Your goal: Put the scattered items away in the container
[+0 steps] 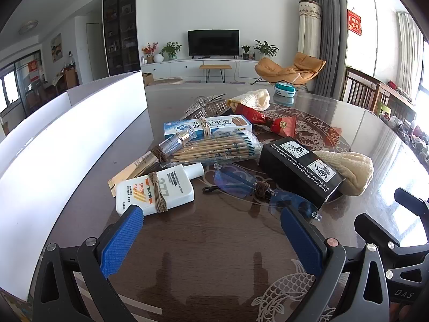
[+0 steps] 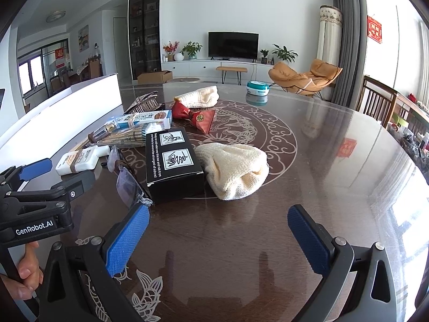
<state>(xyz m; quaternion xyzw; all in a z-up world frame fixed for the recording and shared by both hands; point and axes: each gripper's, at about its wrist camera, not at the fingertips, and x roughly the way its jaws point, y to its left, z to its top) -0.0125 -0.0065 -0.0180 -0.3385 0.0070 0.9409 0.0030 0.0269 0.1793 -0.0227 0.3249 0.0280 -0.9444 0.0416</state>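
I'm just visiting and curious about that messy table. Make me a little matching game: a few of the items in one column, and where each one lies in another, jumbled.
Things:
1. sunscreen bottle
2. black box
3. cream knitted pouch
4. teal round tin

Places:
A. alone at the far edge of the table
B. nearest the white container wall, tied with twine
C. touching the black box on its right side
D. between the eyeglasses and the cream knitted pouch

Pairs: 1-B, 2-D, 3-C, 4-A
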